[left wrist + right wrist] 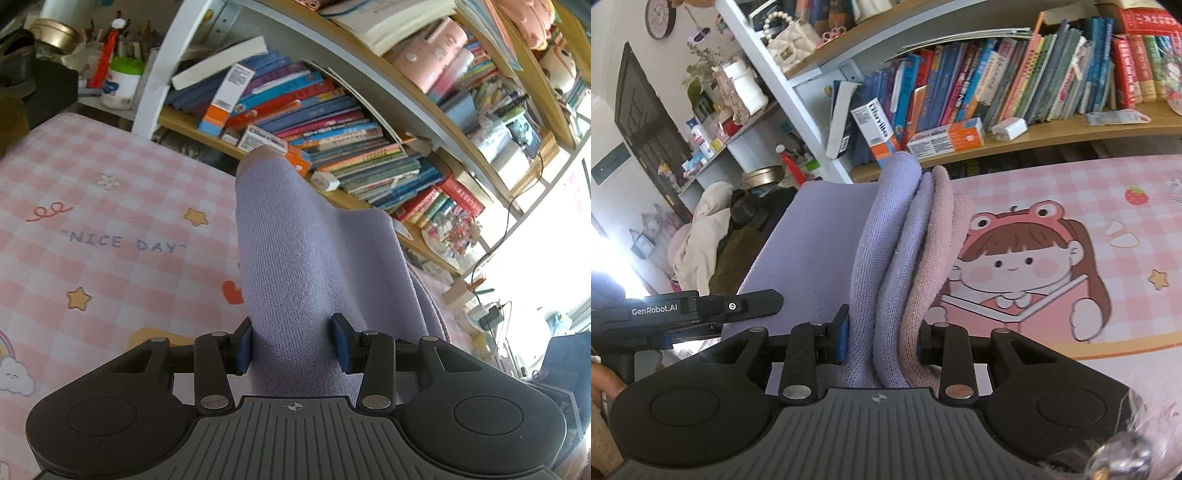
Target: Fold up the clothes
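Observation:
A lavender knit garment (295, 266) with a pink inner layer hangs lifted above a pink checked mat (92, 229). My left gripper (294, 343) is shut on a thick fold of it, blue pads pressing each side. In the right wrist view the garment (886, 258) shows as several bunched lavender and pink folds, with a flat lavender panel stretching left. My right gripper (882, 339) is shut on those folds. The left gripper's body (683, 310) shows at the left, close beside the right one.
A bookshelf (332, 122) full of books runs close behind the mat, with boxes on its lower board (945, 138). A heap of clothes (709, 236) lies at the far left. The mat's cartoon girl print (1027, 266) lies to the right. Cables and a charger (487, 317) sit at the right.

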{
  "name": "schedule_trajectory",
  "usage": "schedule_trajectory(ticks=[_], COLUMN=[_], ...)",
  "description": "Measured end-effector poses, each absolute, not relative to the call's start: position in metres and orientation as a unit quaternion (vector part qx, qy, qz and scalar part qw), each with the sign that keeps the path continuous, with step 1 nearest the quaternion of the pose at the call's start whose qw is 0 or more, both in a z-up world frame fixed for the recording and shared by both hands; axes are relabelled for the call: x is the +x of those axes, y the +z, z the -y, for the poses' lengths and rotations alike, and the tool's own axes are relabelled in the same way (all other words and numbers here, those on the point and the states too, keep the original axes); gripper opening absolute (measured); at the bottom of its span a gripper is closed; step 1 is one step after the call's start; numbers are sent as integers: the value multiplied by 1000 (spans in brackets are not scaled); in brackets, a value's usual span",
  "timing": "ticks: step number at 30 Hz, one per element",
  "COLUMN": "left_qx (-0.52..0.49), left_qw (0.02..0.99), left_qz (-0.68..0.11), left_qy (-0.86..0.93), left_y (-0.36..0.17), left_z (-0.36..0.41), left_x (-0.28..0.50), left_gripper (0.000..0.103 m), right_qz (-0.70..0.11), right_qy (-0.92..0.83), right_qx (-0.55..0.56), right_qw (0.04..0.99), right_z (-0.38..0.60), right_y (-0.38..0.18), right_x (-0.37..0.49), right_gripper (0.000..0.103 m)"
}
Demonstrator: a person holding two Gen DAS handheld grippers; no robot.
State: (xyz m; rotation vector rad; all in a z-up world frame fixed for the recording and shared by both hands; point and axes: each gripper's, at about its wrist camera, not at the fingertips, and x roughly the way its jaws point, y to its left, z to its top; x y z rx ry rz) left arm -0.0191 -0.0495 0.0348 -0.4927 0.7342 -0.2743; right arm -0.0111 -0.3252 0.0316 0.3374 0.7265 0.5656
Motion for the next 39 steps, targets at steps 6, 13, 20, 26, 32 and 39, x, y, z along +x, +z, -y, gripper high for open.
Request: schedule_trajectory(ticks=[6,13,20,26,32,39], left_qx=[-237,-231,-229,-227,-229,-222], left_qw=[894,895,895,895,889,881], left_qz=[-354,-346,-337,-333,-345,-372], left_qy=[-141,-162,-179,-192,-194,-188], left_y=[38,46,48,42,25,-2], left_z=[26,-2,-33,-60,-80,-93], left_x=[-8,19,53,94,138,184], left_gripper=[42,42,42,42,42,42], right_qz=[-348,-333,-317,-311,-320,-350], right_qy=[268,258,251,236,223,208], right_qx=[160,160,152,149,144,154], right_qw=[884,893,902,908,910,900], right_z=[301,277,247,219,197,184], right_y=[35,44,52,51,37,6], right_x=[-3,13,42,77,118,164], right_gripper=[29,29,29,29,29,29])
